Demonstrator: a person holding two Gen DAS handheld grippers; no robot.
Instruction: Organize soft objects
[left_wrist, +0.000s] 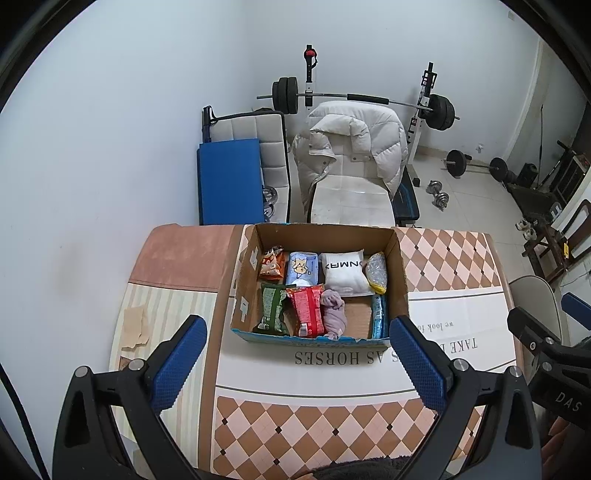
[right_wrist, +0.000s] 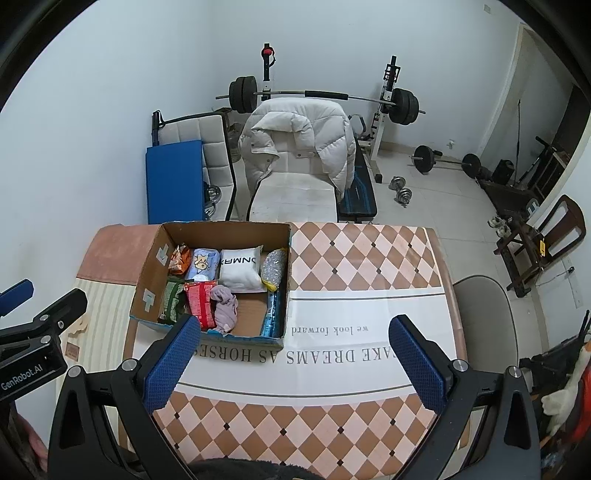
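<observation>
The cardboard box (left_wrist: 400, 273) sits on the tabletop (left_wrist: 454, 258), ahead of and between the fingers of the left claw (left_wrist: 297, 354); in the right view the box (right_wrist: 151, 273) lies ahead and to the left of the right claw (right_wrist: 291, 352); inside are a white pillow (left_wrist: 343, 271), a lilac cloth (left_wrist: 334, 314), a red packet (left_wrist: 306, 310), a green packet (left_wrist: 273, 308) and a blue tissue pack (left_wrist: 303, 266); both claws are spread wide, holding nothing; each hovers above the tabletop, touching none of the items.
</observation>
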